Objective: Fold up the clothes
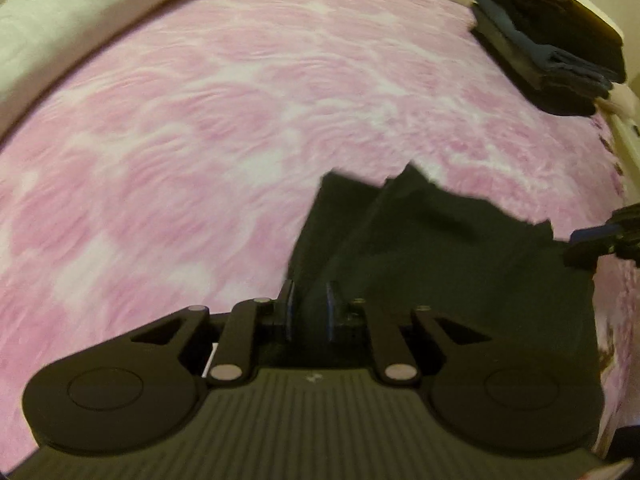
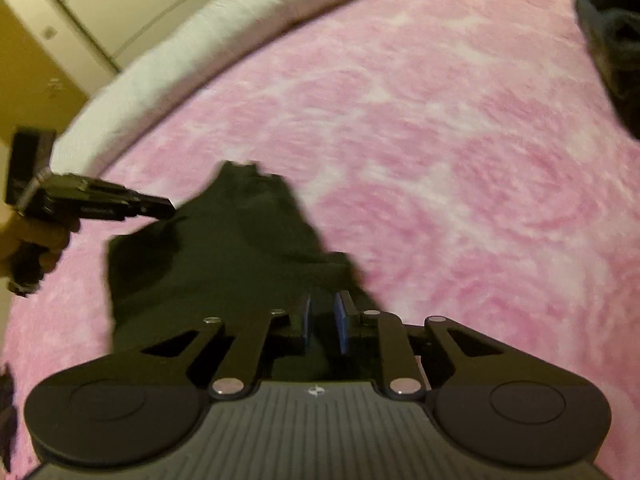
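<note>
A black garment [image 1: 440, 248] lies bunched on the pink blanket [image 1: 200, 140], with one edge lifted off it. My left gripper [image 1: 310, 294] is shut on a fold of its near left edge, the cloth pinched between the blue pads. The right gripper [image 1: 580, 250] reaches in at the garment's right edge. In the right wrist view the same garment [image 2: 224, 248] spreads out to the left. My right gripper [image 2: 324, 306] is shut on its near corner, with cloth between the pads. The left gripper [image 2: 160, 208], held by a hand, meets the garment's far left edge.
A stack of folded dark clothes [image 1: 548, 40] sits at the far right of the bed. A dark pile [image 2: 612, 24] shows at the top right of the right wrist view. A white pillow or duvet [image 2: 180, 40] borders the blanket [image 2: 440, 140], with wardrobe doors [image 2: 100, 0] beyond.
</note>
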A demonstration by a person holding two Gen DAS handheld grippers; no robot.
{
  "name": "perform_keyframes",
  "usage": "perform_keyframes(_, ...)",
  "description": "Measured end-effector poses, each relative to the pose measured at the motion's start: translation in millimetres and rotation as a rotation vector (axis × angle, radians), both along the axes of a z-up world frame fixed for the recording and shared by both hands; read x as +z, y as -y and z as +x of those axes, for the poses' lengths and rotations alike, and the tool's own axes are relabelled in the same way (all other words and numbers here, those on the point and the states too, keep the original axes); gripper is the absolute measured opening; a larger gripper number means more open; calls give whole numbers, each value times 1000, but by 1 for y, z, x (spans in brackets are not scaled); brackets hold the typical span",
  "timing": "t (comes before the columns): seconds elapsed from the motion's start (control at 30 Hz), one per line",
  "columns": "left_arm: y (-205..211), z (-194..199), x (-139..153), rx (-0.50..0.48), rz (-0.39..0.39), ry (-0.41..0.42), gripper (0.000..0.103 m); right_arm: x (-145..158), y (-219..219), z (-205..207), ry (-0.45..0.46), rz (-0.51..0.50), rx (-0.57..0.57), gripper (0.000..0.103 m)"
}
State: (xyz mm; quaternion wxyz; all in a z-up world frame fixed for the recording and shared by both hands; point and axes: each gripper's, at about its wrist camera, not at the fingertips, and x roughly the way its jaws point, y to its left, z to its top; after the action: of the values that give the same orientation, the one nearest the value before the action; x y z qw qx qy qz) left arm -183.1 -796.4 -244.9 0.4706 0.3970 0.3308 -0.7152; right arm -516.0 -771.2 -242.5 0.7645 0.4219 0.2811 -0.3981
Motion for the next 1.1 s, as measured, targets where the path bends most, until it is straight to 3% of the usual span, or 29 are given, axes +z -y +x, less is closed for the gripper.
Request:
perform_keyframes(0.13,-40,18,-4,96,21,14,10,8,-10,32,54,-27,132,24)
perform_keyframes(0.23,-57,28,-19,139,48,44,13,-5,-7,54,66,5,201,29)
perform_keyframes(0.37,-59,48,-36,202,57,44,18,-26,-3,44,47,58,187,26)
perform_keyframes(0.4,-59,51,-38,212,54,41,24,-27,-3,36,39,61,171,25)
perform_keyframes(0.43,-60,53,-38,212,45,51,29,-26,-5,28,29,57,160,25)
perform_keyframes(0.57,-74,48,-27,176,-33,90,28,-15,-20,7,-40,20,116,28)
perform_keyframes(0.67,-97,43,-16,149,-88,82,27,5,-42,4,-51,-34,93,37)
perform_keyframes(0.77,-124,34,-8,110,-146,74,35,24,-66,10,-20,-79,83,41)
perform_keyframes(0.87,-149,21,-9,62,-186,66,41,36,-89,28,-32,-134,136,51)
perform_keyframes(0.97,-171,7,-15,20,-217,83,41,37,-107,43,-49,-177,192,54)
perform_keyframes(1.03,-184,2,-17,18,-255,94,44,35,-113,49,-44,-205,225,54)
perform_keyframes(1.1,-194,-3,-21,25,-302,96,45,30,-115,51,-23,-248,254,62)
